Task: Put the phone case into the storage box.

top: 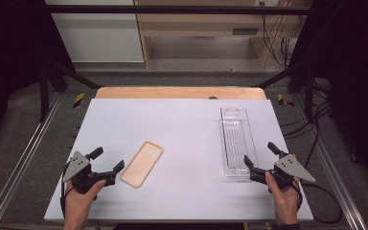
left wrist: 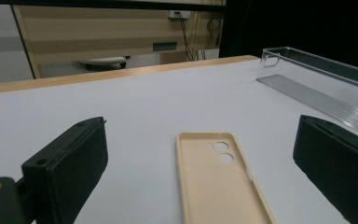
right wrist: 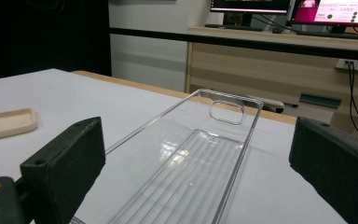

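The phone case point(top: 142, 163) lies open side up at about 7 o'clock on the table point(top: 182, 124), just right of the left gripper point(top: 109, 160), whose jaws stand released and empty. The right gripper point(top: 258, 155), also released, faces the near end of the clear tray point(top: 235, 139) at 4 o'clock. Probably the case goes into the tray: straddle its long edges squarely, close gently, and lift level.

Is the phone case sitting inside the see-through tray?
No, the phone case lies flat on the white table, well apart from the clear tray.
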`<state>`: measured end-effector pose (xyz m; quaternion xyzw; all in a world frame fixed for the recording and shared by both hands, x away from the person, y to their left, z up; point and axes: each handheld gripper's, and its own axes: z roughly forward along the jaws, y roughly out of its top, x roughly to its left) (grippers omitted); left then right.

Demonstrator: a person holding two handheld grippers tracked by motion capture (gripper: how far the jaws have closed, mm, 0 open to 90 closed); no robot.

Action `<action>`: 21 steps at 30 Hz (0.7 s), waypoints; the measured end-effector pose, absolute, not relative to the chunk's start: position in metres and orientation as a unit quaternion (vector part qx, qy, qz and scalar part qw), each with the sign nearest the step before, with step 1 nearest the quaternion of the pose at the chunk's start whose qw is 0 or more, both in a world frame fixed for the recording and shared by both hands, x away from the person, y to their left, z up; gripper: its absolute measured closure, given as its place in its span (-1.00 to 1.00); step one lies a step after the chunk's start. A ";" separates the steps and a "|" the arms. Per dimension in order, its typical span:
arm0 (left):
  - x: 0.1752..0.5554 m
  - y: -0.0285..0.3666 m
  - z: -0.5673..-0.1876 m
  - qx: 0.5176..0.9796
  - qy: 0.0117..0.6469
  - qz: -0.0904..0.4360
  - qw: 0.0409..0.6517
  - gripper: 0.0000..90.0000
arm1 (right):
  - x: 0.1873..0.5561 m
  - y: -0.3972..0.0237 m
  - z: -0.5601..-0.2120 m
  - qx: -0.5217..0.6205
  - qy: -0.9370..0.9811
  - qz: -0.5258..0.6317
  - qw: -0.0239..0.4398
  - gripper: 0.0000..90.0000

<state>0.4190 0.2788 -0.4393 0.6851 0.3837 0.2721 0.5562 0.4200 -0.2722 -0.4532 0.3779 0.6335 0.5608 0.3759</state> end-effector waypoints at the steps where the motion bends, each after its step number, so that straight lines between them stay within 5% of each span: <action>1: 0.420 0.277 -0.438 0.689 0.383 0.271 0.553 -0.94 | 0.420 -0.272 -0.453 0.378 0.632 0.562 0.375 -0.91; 21: 0.453 0.218 -0.420 0.771 0.347 0.242 0.476 -0.94 | 0.420 -0.270 -0.453 0.379 0.635 0.561 0.372 -0.92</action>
